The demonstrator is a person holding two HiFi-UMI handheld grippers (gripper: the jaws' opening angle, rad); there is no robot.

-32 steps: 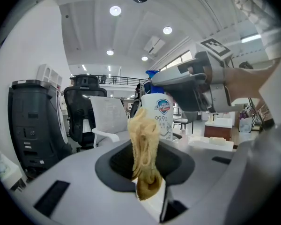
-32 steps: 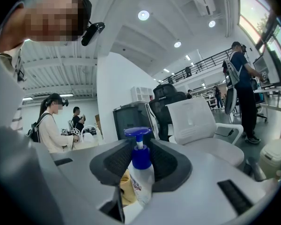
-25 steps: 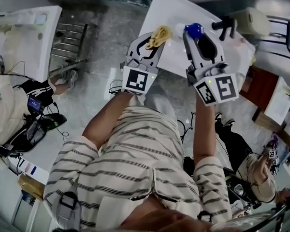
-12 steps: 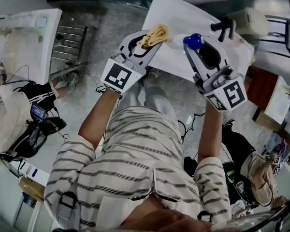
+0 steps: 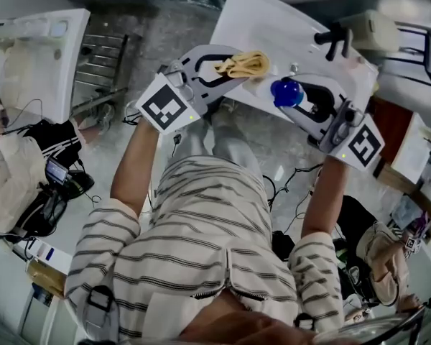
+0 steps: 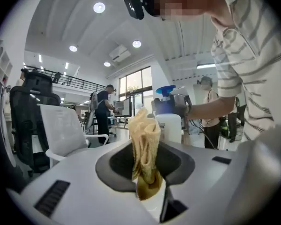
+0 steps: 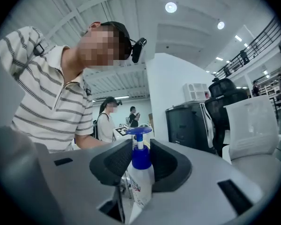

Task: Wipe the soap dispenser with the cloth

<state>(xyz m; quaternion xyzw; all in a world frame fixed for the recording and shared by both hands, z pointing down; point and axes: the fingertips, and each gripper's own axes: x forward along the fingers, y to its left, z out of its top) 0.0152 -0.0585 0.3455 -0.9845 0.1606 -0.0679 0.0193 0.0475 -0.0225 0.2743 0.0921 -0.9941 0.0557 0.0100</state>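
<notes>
A crumpled yellow cloth [image 5: 244, 65] sticks out of my left gripper [image 5: 233, 65], which is shut on it, in front of the person's chest. In the left gripper view the cloth [image 6: 145, 144] stands upright between the jaws of the left gripper [image 6: 147, 165]. My right gripper [image 5: 293, 93] is shut on the soap dispenser [image 5: 285, 92], a white bottle with a blue pump. The right gripper view shows the dispenser [image 7: 139, 172] clamped at its neck in the right gripper [image 7: 139, 161]. Both grippers point toward each other, cloth and dispenser a short way apart. The dispenser [image 6: 167, 121] shows just beyond the cloth.
A white table [image 5: 266, 20] lies ahead and below, with a black-handled tool [image 5: 334, 40] and a beige object [image 5: 373, 27] on its far side. A white basin unit [image 5: 36, 49] and metal rack [image 5: 104, 60] stand at the left. Other people sit to the left [image 5: 14, 164] and right [image 5: 384, 261].
Both grippers have risen and swung apart at the wrists, so their tips now face each other. The cloth and the dispenser stay held.
</notes>
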